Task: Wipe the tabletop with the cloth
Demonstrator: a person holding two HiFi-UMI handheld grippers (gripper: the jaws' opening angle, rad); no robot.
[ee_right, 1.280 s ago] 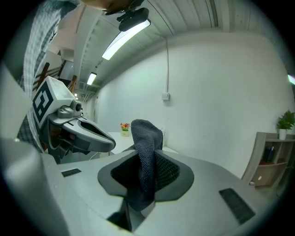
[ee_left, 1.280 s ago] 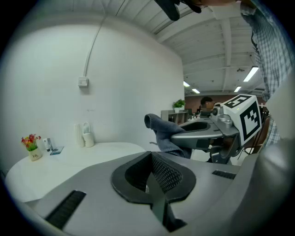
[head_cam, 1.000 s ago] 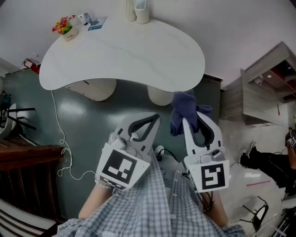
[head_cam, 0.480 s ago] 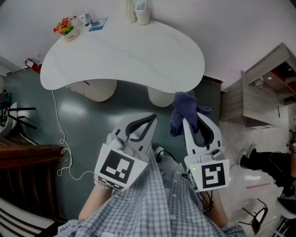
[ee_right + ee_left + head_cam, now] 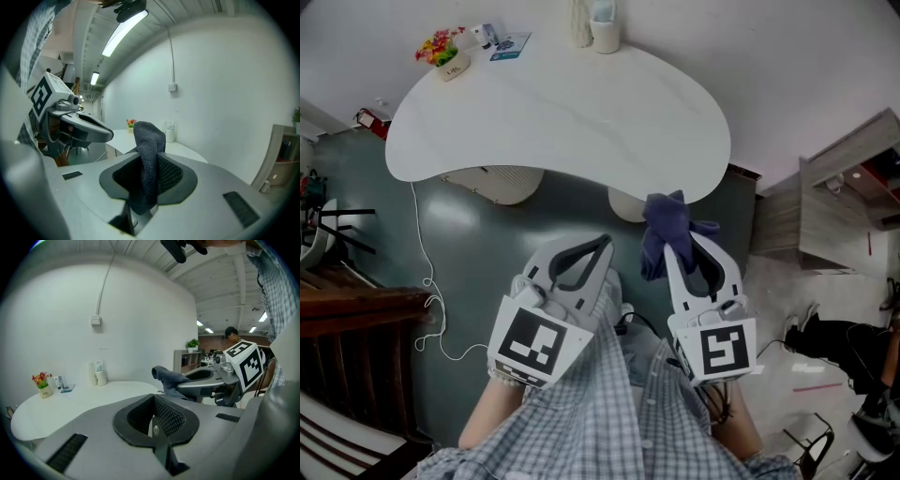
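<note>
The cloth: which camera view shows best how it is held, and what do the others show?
The right gripper view: the cloth stands centre frame, clamped in the jaws of the right gripper. The head view shows it bunched at that gripper's tip, near the edge of the table. The left gripper view shows it from the side.

White curved tabletop [image 5: 562, 112]: sm. flower pot [image 5: 448, 58] + card [image 5: 509, 45] far left, cup [image 5: 605, 36] far edge.

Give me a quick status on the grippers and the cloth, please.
Left gripper shut, empty. Right gripper shut on the cloth, held short of the white tabletop. Flower pot and cup at its far edge.
</note>
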